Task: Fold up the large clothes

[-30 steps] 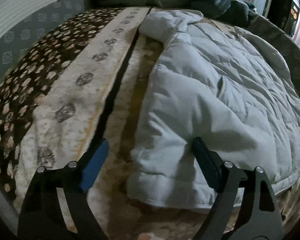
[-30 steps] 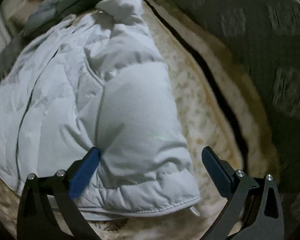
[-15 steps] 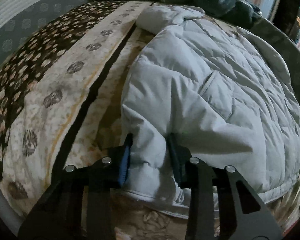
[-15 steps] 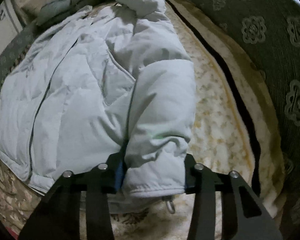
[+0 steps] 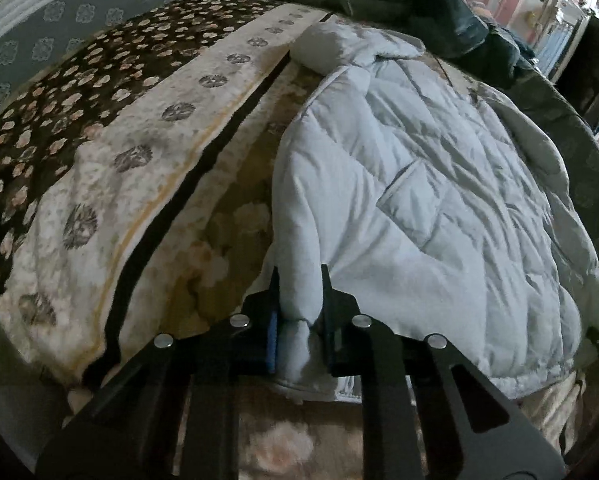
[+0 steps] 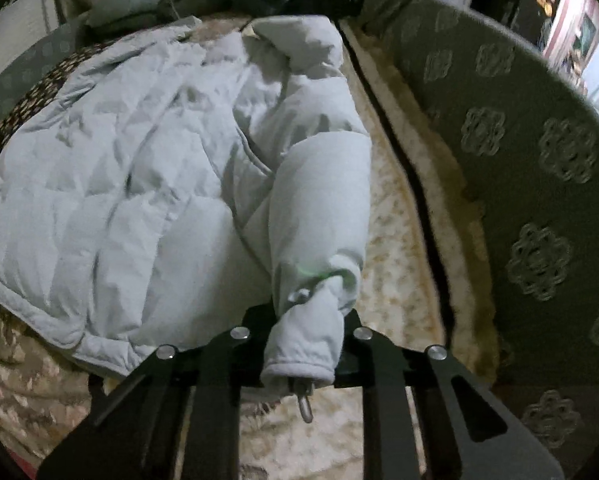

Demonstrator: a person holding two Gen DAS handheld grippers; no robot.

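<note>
A pale grey-blue quilted puffer jacket (image 5: 439, 184) lies spread on a patterned blanket (image 5: 111, 168). In the left wrist view my left gripper (image 5: 299, 300) is closing, its jaws pinching the jacket's near left hem corner, bunched between the pads. In the right wrist view the jacket (image 6: 139, 184) fills the left side. My right gripper (image 6: 305, 320) is closing on the jacket's near right corner (image 6: 307, 344), lifted off the blanket. A metal zipper pull (image 6: 305, 402) dangles below that corner.
Folded bedding and dark clothes (image 5: 439, 4) pile up at the far end. A green embossed cover (image 6: 539, 208) runs along the right side in the right wrist view. A brown spotted band of the blanket (image 5: 51, 100) lies to the left.
Both grippers went from wide open around the jacket's near corners to pinched on them. Both rose, and the gripped corners now lift off the blanket.
</note>
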